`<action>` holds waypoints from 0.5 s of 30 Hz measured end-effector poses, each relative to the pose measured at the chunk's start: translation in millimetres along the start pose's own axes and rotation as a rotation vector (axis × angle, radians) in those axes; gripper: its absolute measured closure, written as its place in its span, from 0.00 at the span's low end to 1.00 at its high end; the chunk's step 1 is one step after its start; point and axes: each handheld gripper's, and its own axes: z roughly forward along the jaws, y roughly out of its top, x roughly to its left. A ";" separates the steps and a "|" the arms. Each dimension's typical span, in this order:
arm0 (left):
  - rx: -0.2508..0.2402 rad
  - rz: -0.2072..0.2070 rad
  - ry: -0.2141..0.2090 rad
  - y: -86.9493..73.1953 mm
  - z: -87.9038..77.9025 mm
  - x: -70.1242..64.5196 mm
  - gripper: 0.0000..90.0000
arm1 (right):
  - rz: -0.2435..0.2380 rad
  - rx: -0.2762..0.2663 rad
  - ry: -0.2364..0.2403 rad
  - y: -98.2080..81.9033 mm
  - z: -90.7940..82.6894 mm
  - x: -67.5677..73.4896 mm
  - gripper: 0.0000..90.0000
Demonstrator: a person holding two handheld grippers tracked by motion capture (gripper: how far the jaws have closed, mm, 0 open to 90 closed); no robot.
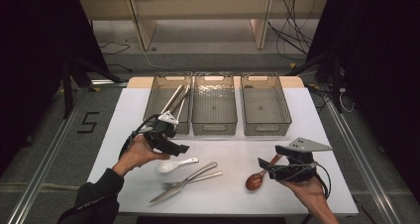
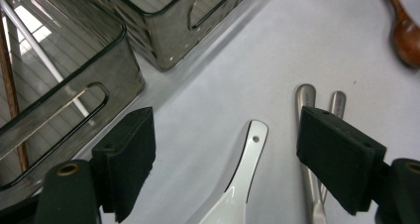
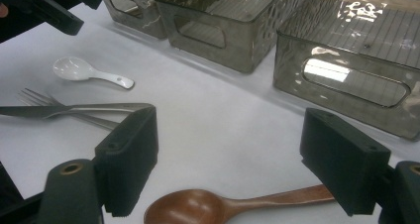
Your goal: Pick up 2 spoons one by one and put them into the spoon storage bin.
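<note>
Left tongs (image 2: 225,159): spread wide, nothing held; seen above the white spoon near the front of the left bin.
White spoon (image 2: 241,177): flat on the worktop (image 1: 237,149), its handle lying between the two jaws in the left gripper view, touched by neither.
Right tongs (image 3: 230,157): spread wide, nothing pinched; held low over the wooden spoon.
Wooden spoon (image 3: 223,206): flat on the worktop, bowl between the jaws, handle running under the right-hand jaw in the right gripper view; contact cannot be told.
Fork and knife (image 1: 187,180): crossed, just beside the white spoon, between the two spoons.
Left bin (image 1: 167,102): long utensils leaned inside.
Middle bin (image 1: 214,104) and right bin (image 1: 264,104): set in a row behind the cutlery.
Obstruction: fork and knife handles seen close by the left tongs' right-hand jaw.
</note>
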 end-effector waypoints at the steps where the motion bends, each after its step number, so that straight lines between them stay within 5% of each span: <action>1: 0.009 0.005 -0.002 -0.4 1.2 -1.2 0.25 | 0.001 0.000 0.000 0.1 -0.1 0.0 0.26; 15: 0.140 0.106 -0.001 -10.0 26.8 -19.6 0.23 | -0.009 0.007 -0.002 0.6 0.7 1.9 0.26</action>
